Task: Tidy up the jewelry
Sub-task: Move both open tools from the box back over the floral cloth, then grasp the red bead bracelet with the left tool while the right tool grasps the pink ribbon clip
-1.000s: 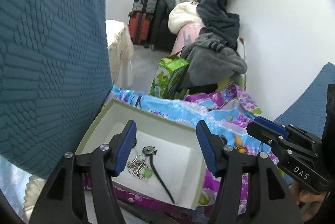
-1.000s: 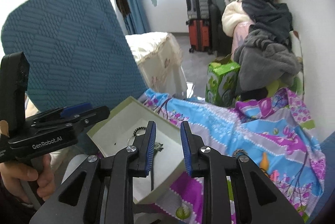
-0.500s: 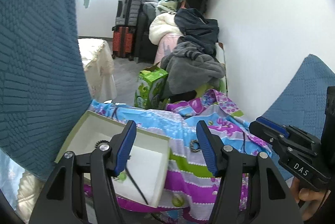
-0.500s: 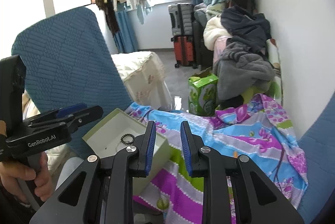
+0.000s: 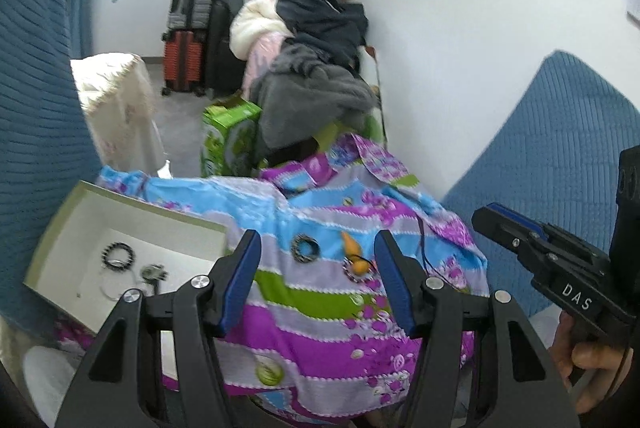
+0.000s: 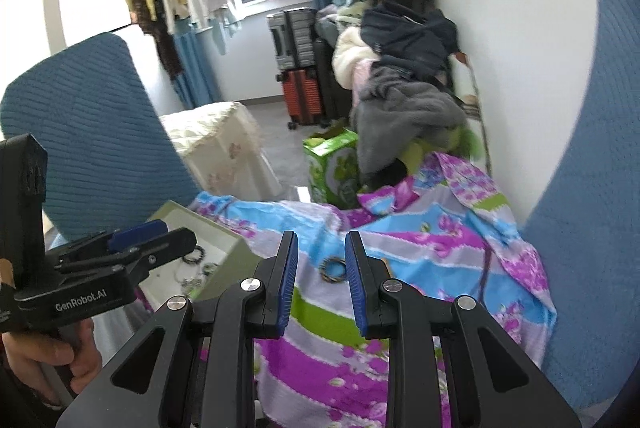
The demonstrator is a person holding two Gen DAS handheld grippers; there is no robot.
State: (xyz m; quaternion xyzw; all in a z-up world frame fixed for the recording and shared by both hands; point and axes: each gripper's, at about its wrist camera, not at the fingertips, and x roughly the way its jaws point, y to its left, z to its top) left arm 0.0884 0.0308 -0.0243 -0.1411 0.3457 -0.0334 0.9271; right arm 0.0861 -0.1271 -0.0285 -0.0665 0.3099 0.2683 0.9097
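Left tongs (image 5: 316, 276) wide, right tongs (image 6: 322, 274) narrow, both empty; the beaded ring (image 5: 305, 248) probably snags the rumpled cloth (image 5: 320, 300) when pinched.

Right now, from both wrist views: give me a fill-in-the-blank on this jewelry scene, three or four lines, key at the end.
1. The beaded bracelet lies inside the ____ box.
2. The black-and-white ring lies on the ____ cloth, outside the box.
3. Neither the left gripper nor the right gripper holds ____.
4. The orange pendant lies to the ____ of the black-and-white ring in the left wrist view.

Missing words: white; patterned; anything; right
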